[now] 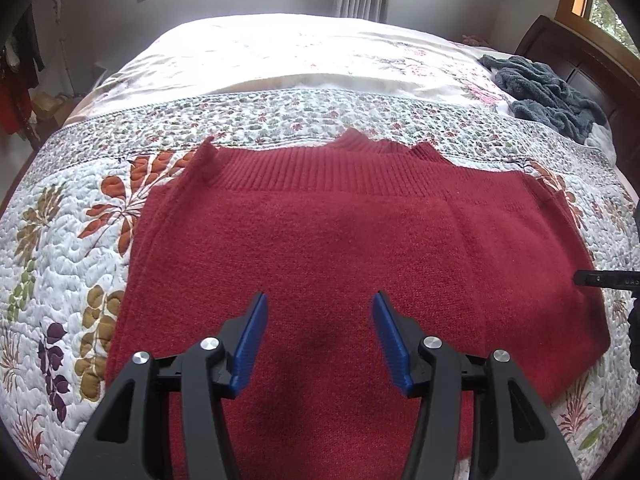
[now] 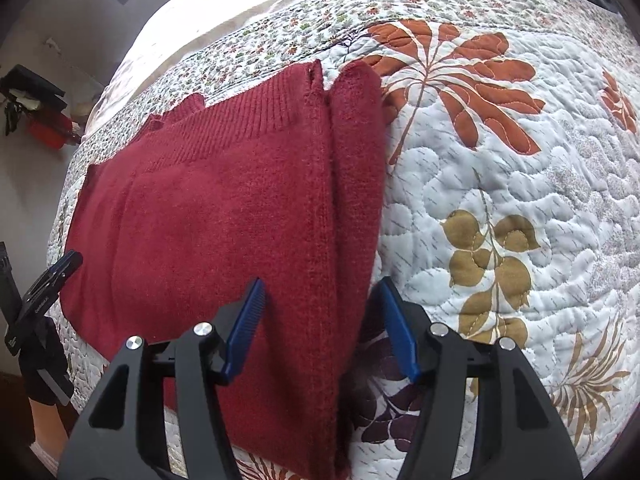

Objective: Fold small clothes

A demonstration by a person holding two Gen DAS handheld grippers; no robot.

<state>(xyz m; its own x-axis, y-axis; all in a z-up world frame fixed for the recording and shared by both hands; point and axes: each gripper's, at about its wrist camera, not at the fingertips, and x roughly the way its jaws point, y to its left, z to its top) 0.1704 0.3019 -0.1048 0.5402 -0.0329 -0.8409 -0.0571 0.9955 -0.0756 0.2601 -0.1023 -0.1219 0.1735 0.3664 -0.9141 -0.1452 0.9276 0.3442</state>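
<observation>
A: Where's the sweater [image 1: 340, 248]?
B: Flat on the bed [image 1: 60, 248], sleeves folded in, ready for halving.
A: Grippers?
B: Left gripper [image 1: 320, 334] and right gripper [image 2: 322, 328] both released, poised at six o'clock.

Left gripper [image 1: 319, 336] hangs over a red knitted sweater [image 1: 340, 248], blue-padded jaws apart, gripping nothing. Sweater lies flat on a floral quilted bedspread [image 1: 60, 248]. Crumpled grey fleece garment [image 1: 548, 92] at two o'clock, well apart.

Left gripper [image 1: 318, 300], right gripper [image 2: 320, 286]: black arms, ribbed blue pads, silver pivot screws
</observation>
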